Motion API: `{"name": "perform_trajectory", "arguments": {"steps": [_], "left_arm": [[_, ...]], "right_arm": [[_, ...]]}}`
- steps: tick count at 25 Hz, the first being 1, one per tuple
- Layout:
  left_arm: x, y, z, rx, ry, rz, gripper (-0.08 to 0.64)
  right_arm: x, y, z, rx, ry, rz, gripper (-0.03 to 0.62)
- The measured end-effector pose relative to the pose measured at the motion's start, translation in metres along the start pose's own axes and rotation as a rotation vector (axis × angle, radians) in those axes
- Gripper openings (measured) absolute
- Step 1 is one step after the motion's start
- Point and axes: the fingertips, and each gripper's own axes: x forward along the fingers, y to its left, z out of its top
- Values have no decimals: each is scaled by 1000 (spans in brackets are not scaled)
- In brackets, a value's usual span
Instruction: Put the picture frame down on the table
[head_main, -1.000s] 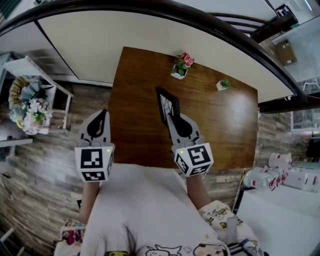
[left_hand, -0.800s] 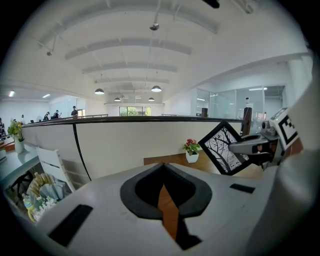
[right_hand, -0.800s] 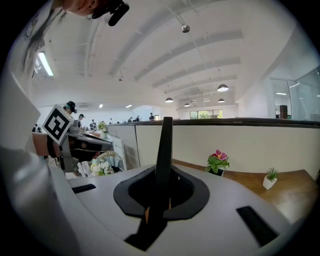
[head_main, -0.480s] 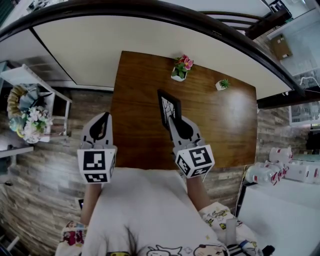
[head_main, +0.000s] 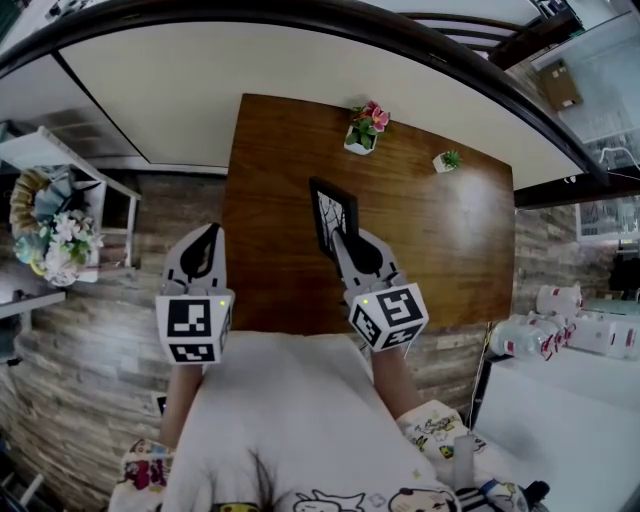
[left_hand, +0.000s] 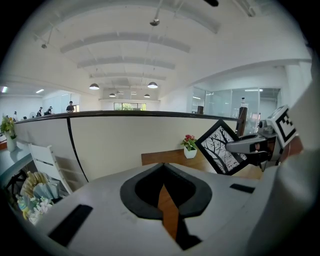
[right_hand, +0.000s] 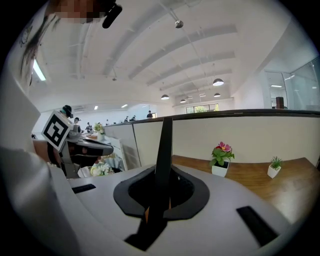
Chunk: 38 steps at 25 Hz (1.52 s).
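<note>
A black picture frame (head_main: 333, 215) with a tree print is held above the wooden table (head_main: 280, 260), tilted on one corner. My right gripper (head_main: 340, 240) is shut on its lower edge. In the right gripper view the picture frame (right_hand: 163, 165) shows edge-on, rising as a thin dark bar from between the jaws. From the left gripper view the picture frame (left_hand: 220, 152) hangs diamond-wise with the right gripper (left_hand: 235, 146) clamped on it. My left gripper (head_main: 203, 240) is shut and holds nothing, hovering over the table's near left edge.
A white pot of pink flowers (head_main: 362, 128) and a small green plant (head_main: 446, 161) stand at the table's far side, against a beige partition (head_main: 180, 90). A white shelf with a bouquet (head_main: 55, 230) stands left; packed bottles (head_main: 535, 345) lie right.
The frame and my right gripper have shifted slightly to the left and away from me over the table. The left gripper has barely moved.
</note>
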Motion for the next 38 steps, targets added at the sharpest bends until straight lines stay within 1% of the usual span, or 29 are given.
{"name": "perform_trajectory", "arguments": {"steps": [13,21,24,30,38], "left_arm": [[2,0,-26,-16,50,-9,3],[6,-2,-46,-34,89,-15,3],[8,-2,-53,-41,104,-14,3],[9,-2,-65,-48,127,-11,3],[12,-1,-79,-63,153,-13,3]], "right_arm": [[7,12,-32,95,68,46,23],[11,16,-60,181,129,71,23],[15,21,-71,215,154,89,23],[21,38,-92,243,205,134,23],[35,50,-114,329,260,184,23]]}}
